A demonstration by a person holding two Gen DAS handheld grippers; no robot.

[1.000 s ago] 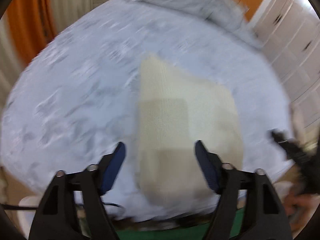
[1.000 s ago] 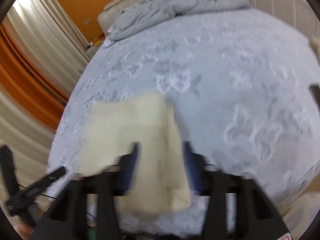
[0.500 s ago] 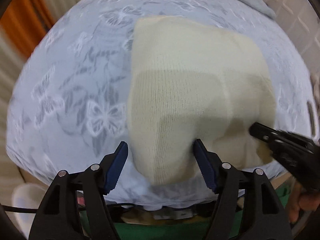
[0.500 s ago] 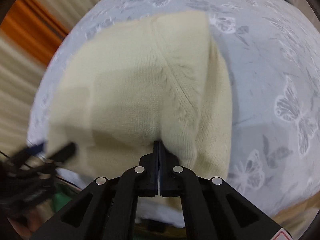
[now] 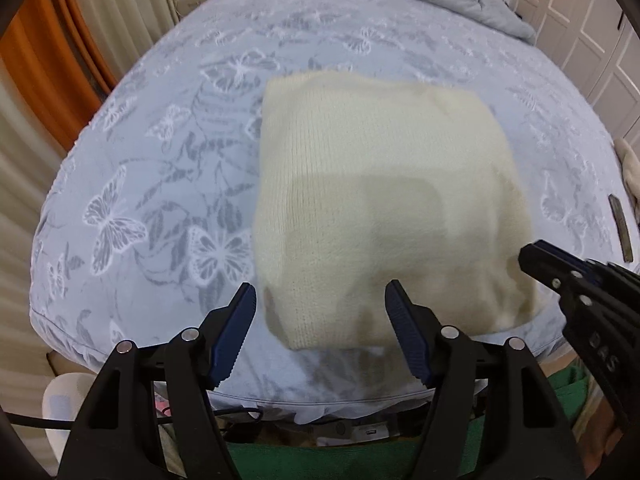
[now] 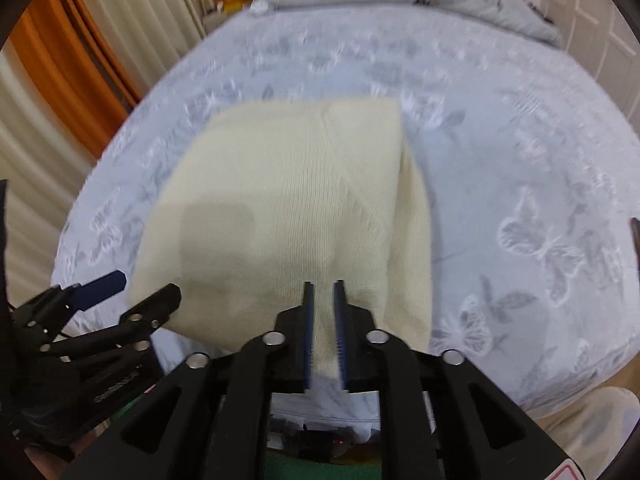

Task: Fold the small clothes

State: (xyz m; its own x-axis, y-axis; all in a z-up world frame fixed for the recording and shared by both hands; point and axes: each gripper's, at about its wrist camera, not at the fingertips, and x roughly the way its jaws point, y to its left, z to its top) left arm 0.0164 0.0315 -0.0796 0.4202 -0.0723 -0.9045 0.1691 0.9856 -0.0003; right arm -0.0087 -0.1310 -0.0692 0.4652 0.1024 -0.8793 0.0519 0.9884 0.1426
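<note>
Cream knit sweater (image 5: 384,200), folded into a rough rectangle, lying flat on the bed. Fine ribbed knit; surface smooth, no loose sleeves showing. In the left wrist view it fills the centre and lower right of the frame, near edge at the front of the bed. In the right wrist view the sweater (image 6: 288,208) sits centre-left; a diagonal seam crosses the top layer, and a folded layer's edge runs down the right side.

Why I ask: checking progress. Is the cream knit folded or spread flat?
Folded: the cream knit lies on the bedspread as a compact rectangle, one layer overlapping another along its right edge.
</note>
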